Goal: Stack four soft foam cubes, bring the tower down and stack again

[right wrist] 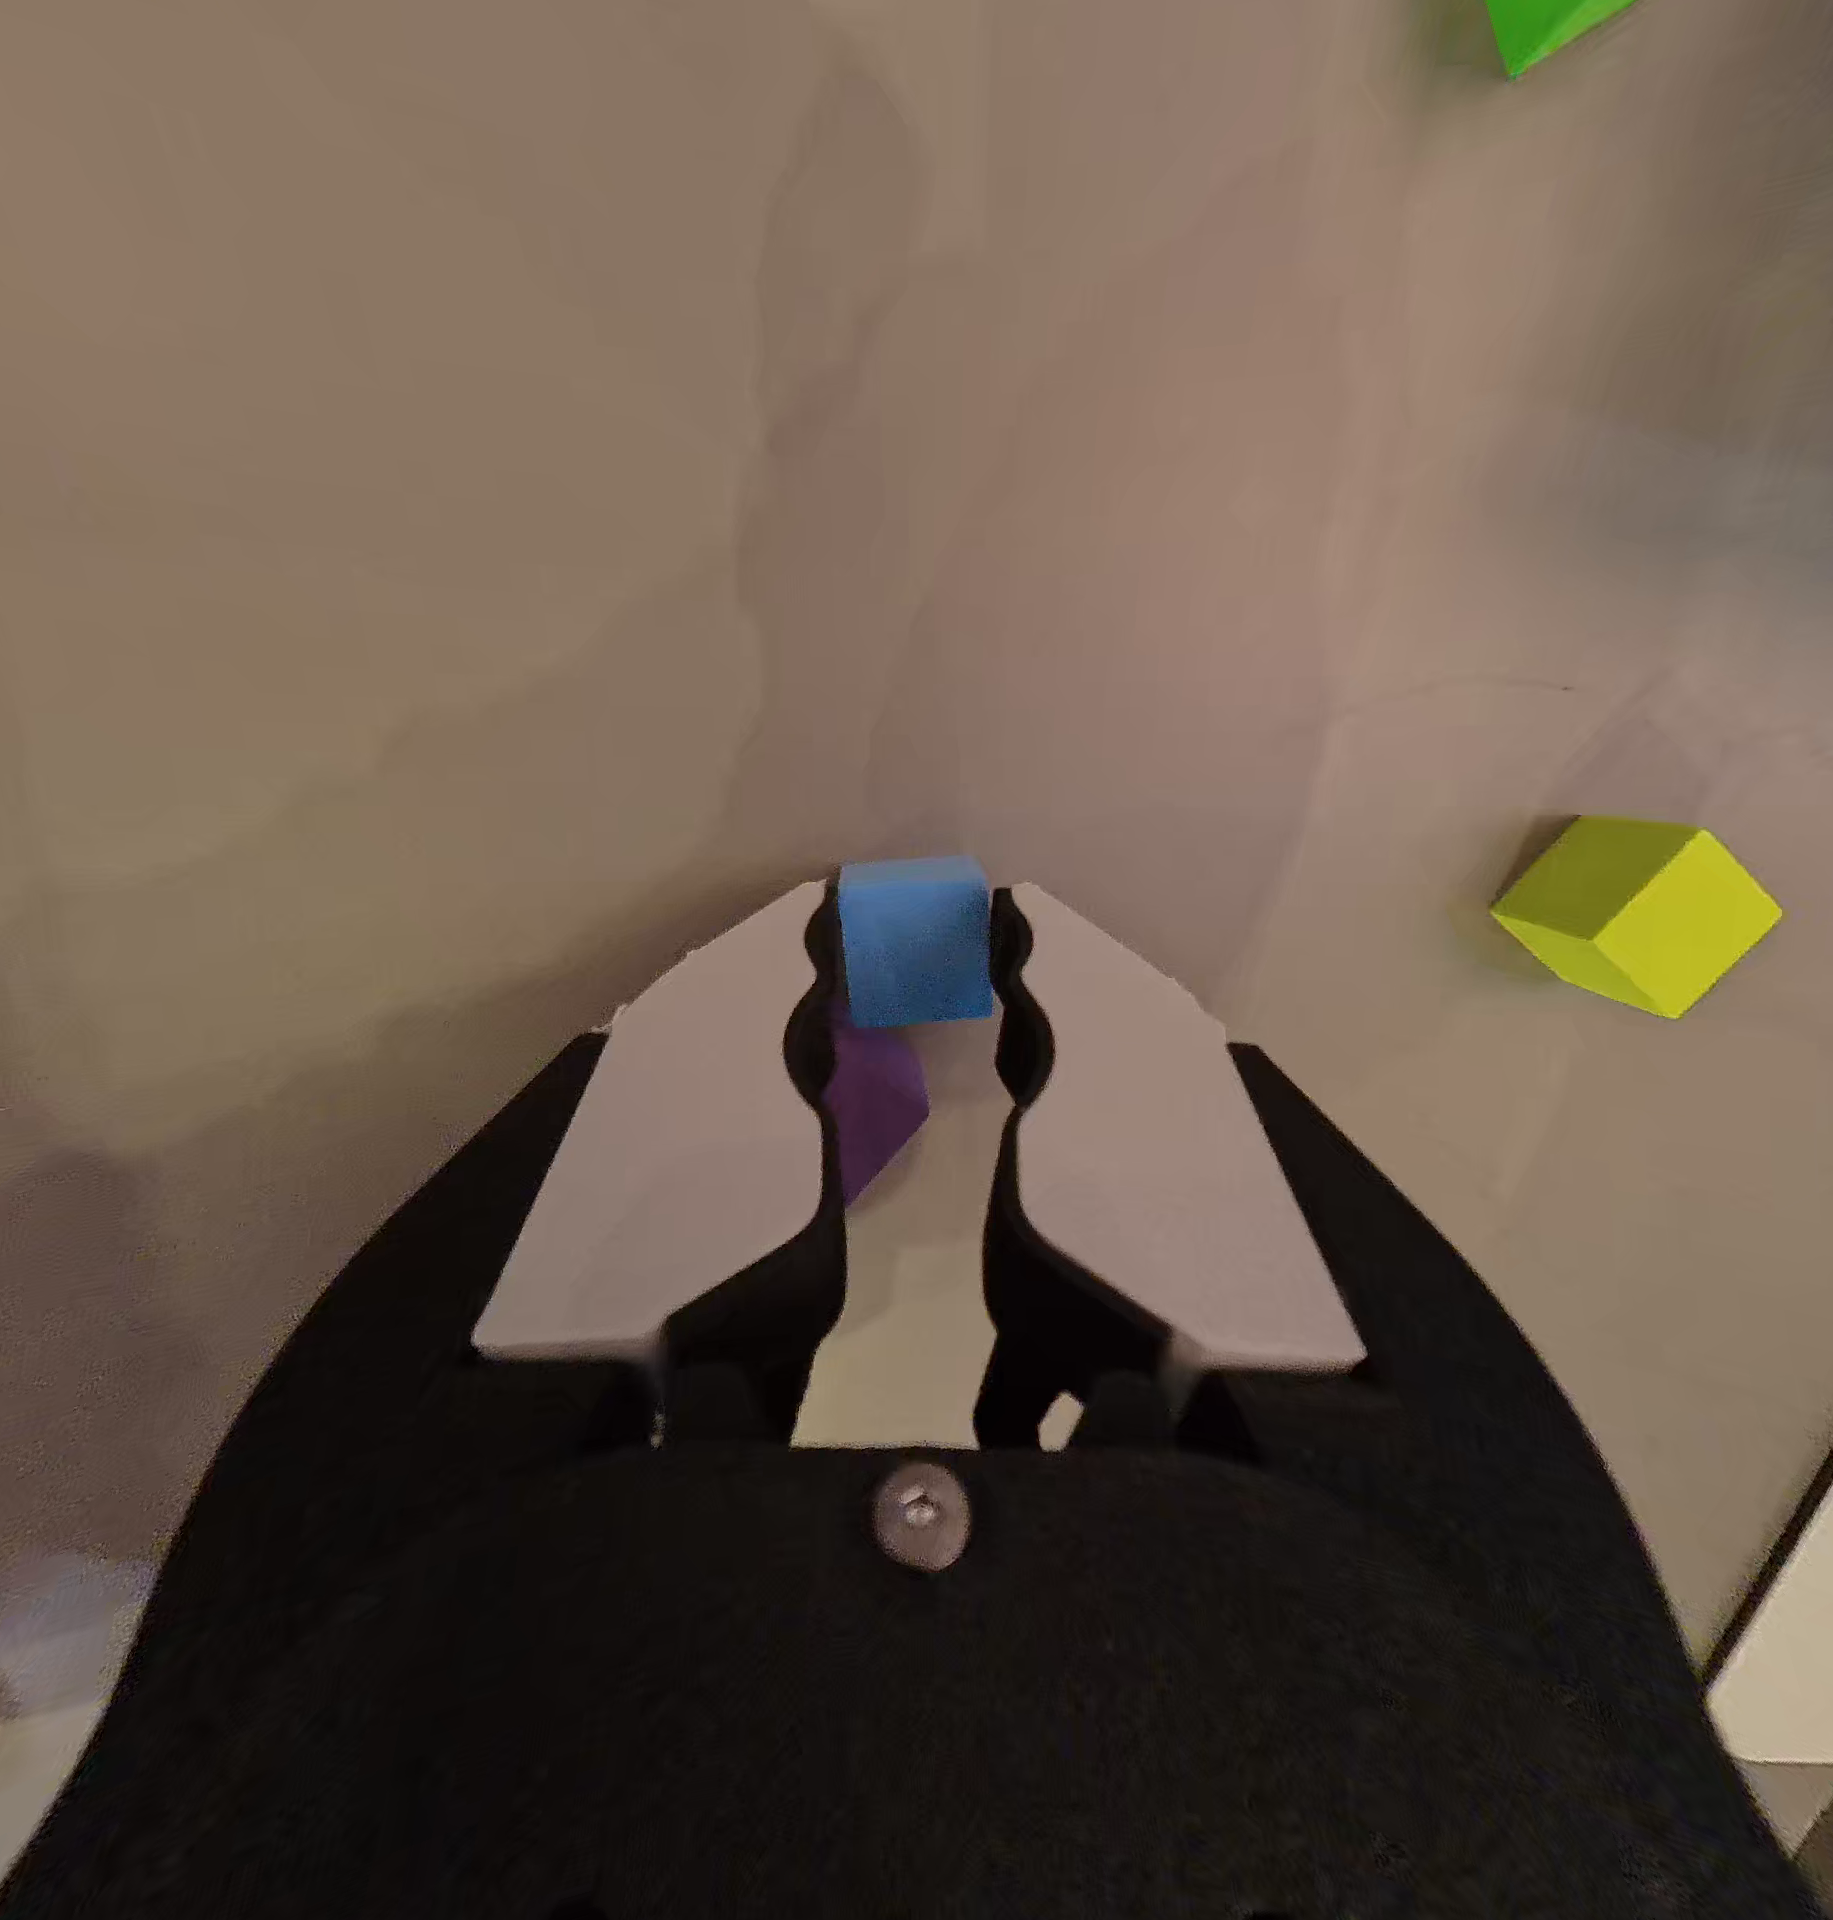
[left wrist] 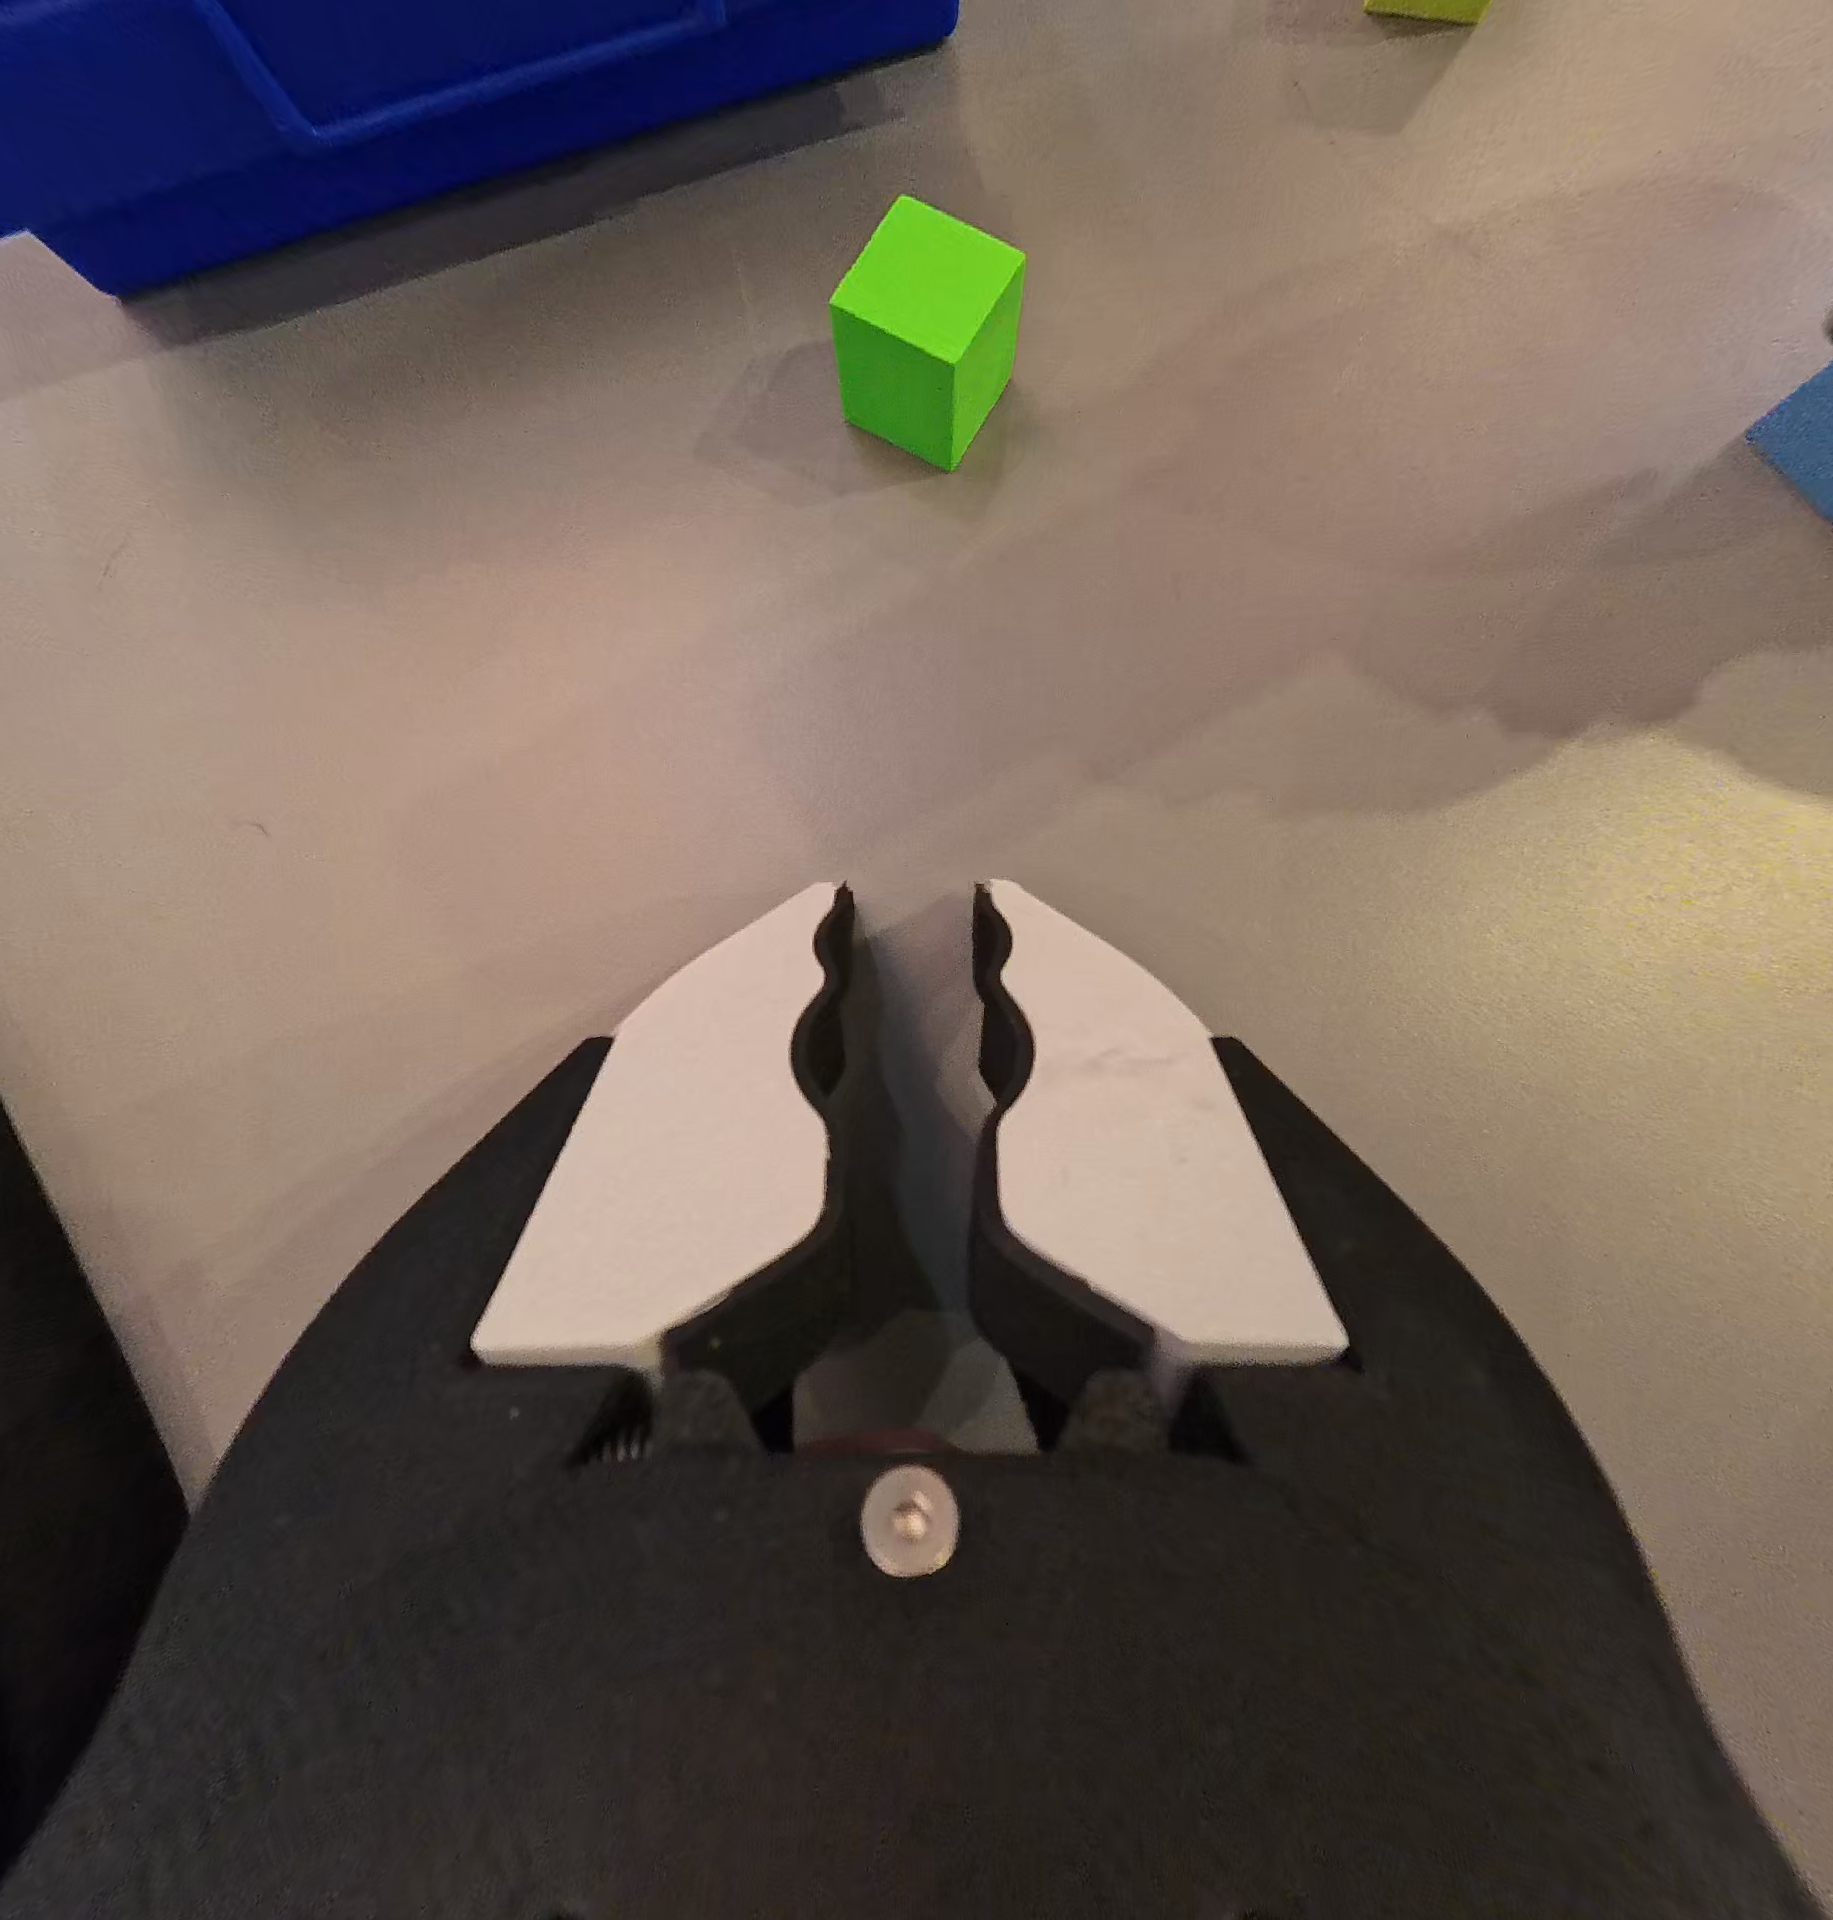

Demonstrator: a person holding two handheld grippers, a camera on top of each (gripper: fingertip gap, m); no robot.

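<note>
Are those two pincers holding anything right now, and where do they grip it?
The right gripper pinches a blue foam cube by its two opposite side faces, at the fingertips. The left gripper holds nothing.

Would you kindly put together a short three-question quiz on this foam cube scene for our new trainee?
1. True or false: the left tongs are holding a foam cube.
2. Which colour is the soft foam cube between the pads of the right tongs? A) purple B) blue C) yellow-green
3. Fill in: ahead of the left tongs, a bright green cube stands on the grey table near a large ____ plastic bin.

Key: 1. False; the left tongs stand slightly apart with only table between them. 2. B; a purple cube lies below it, a yellow-green cube off to the right. 3. blue.
</note>
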